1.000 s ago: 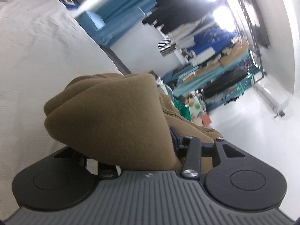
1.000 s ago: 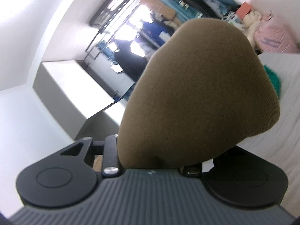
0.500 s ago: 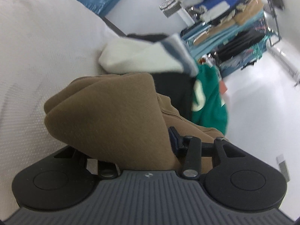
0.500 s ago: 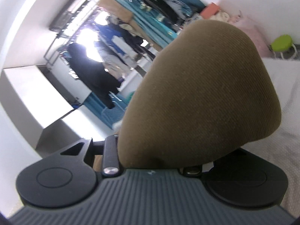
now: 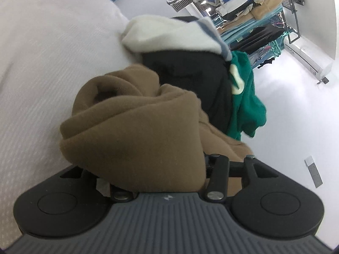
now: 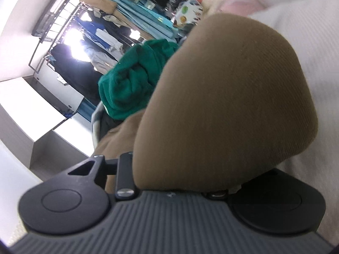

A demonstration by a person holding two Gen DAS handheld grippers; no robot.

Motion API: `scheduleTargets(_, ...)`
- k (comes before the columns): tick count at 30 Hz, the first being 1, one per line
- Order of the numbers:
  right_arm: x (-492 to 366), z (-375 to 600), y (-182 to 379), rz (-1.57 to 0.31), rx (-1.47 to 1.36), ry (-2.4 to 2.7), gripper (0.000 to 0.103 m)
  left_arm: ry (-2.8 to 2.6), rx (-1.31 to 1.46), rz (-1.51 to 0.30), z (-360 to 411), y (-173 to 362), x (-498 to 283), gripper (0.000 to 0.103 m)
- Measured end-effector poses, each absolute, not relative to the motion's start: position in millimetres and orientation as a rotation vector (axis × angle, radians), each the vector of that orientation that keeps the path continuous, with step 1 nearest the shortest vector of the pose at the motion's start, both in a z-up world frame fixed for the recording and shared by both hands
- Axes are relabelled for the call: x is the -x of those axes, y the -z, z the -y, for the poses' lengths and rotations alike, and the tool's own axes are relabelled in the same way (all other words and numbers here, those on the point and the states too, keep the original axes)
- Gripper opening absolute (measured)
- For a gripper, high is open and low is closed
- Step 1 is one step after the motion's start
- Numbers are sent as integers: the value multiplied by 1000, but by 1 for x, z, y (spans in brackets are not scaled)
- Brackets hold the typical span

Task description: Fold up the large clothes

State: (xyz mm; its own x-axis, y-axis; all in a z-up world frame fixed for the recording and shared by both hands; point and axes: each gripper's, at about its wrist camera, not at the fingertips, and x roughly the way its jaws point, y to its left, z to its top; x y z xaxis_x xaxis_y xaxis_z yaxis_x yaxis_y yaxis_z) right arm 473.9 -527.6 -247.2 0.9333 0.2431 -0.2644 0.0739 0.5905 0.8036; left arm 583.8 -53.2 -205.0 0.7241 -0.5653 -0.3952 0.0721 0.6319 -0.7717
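Observation:
A brown sweatshirt-like garment (image 5: 137, 131) is bunched thick in my left gripper (image 5: 154, 160). Its folds hide the fingers. The left jaws are opening, with the brown fabric still between them and its folds spreading. The bundle hangs just over the white bedcover (image 5: 42, 63). In the right wrist view another fold of the same brown garment (image 6: 228, 97) fills the middle. My right gripper (image 6: 186, 165) is shut on it, its fingers hidden under the cloth. White bedcover (image 6: 307, 42) lies to the right.
A pile of clothes lies just ahead on the bed: a cream garment (image 5: 169, 36), a black one (image 5: 190, 72), and a green one (image 5: 245, 101) hanging over the edge, also the green garment (image 6: 135, 80). A loaded clothes rack (image 5: 254, 10) stands beyond on a white floor (image 5: 296, 105).
Both grippers have sunk toward the bed with the brown garment. The clothes pile came into view and drew close. The fabric in the left jaws has loosened and spread.

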Motion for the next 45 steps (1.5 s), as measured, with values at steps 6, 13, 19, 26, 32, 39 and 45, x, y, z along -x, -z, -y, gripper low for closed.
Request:
scheduleTargets(6,-470,531,268,-367,-1021,-87,52,416,880,-675,40,234,-568,59)
scheduleTargets(13,-457,534,267,-429,-1093,-53,56,386,864,-785,30,219,-561,64)
scheduleTargets(19,-420,533,260,-501,-1100,-6,57,314,748,-850,14,194,-522,64)
scheduleTargets(26,-366,527,219,-551,-956,74,58,280,605,-818,5,134,-463,64)
scheduleTargets(32,-316,524,169,-489,-873,64,58,304,459,-729,21,61,-412,64)
scheduleTargets(39,-270,493,82,-382,-695,15,58,366,305,-607,45,-15,-336,64)
scheduleTargets(45,-228,442,27,-335,-428,34,58,356,142,-525,70,-52,-269,64)
